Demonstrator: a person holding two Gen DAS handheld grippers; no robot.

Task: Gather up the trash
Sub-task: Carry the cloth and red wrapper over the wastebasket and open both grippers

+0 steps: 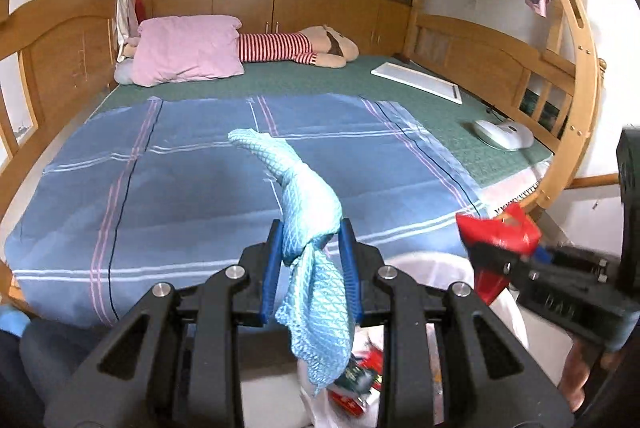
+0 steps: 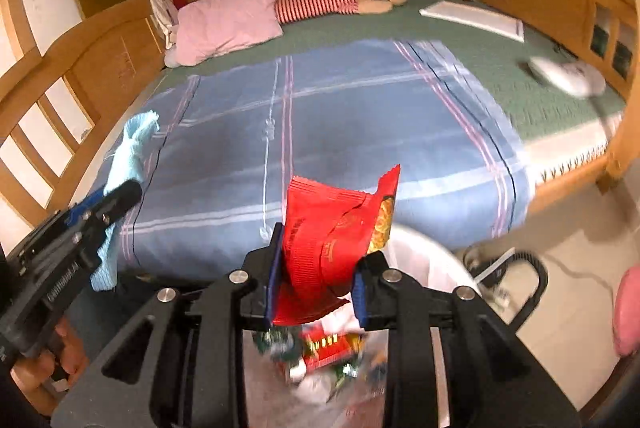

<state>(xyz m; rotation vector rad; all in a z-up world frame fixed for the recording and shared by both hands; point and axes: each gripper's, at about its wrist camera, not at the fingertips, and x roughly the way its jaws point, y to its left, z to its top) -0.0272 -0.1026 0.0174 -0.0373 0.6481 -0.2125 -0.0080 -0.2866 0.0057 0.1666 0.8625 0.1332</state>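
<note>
My left gripper (image 1: 310, 228) is shut on a light blue mesh cloth (image 1: 296, 180); one end sticks up over the bed and the other hangs between the fingers. In the right wrist view the same left gripper (image 2: 120, 196) and cloth (image 2: 134, 144) show at the left. My right gripper (image 2: 320, 248) is shut on a crumpled red snack wrapper (image 2: 332, 224), which also appears at the right of the left wrist view, the wrapper (image 1: 504, 228) in the right gripper (image 1: 492, 252). Both grippers hang over a white-lined bin (image 2: 432, 248), its rim (image 1: 408, 264) just below, with several wrappers (image 2: 320, 348) inside.
A bed with a blue plaid sheet (image 1: 200, 188) fills the view ahead. At its far end lie a pink pillow (image 1: 184, 48) and a striped plush toy (image 1: 296, 48). A white board (image 1: 416, 80) and a white device (image 1: 504, 134) lie at the right, by the wooden ladder (image 1: 580, 68).
</note>
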